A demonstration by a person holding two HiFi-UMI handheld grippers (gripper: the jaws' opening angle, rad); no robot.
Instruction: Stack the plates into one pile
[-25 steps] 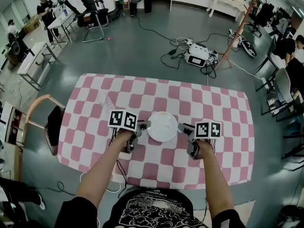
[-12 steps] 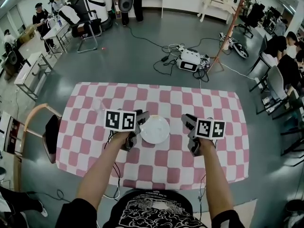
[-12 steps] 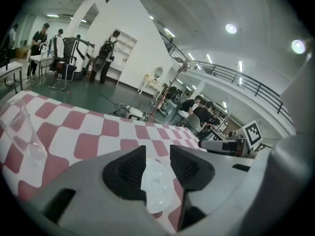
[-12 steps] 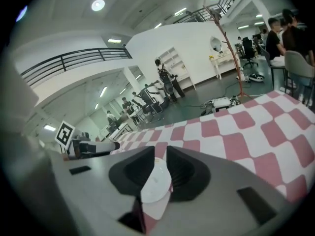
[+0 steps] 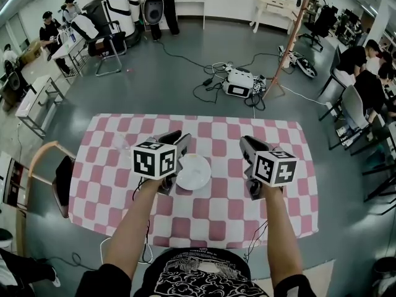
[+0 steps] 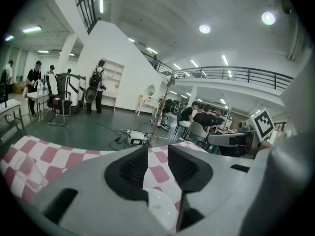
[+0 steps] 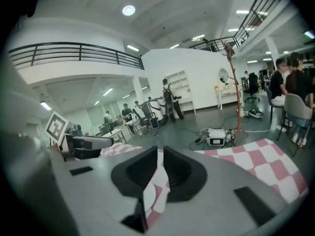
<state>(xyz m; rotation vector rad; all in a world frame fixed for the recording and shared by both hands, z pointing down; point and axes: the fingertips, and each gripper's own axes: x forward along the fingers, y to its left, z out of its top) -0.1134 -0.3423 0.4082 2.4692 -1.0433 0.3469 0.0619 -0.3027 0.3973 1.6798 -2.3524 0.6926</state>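
Left hand-held gripper (image 5: 178,141) half-open, right hand-held gripper (image 5: 250,146) nearly closed, both empty, jaws just closing, above the worktop (image 5: 288,142); plates (image 5: 193,172) sit piled between us, so stacking looks done and next I'd simply withdraw.

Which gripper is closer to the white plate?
Left. The left gripper is at the left rim of the plate; the right gripper stands apart on its right, cloth between. Both grippers' jaws have just been closing on nothing.
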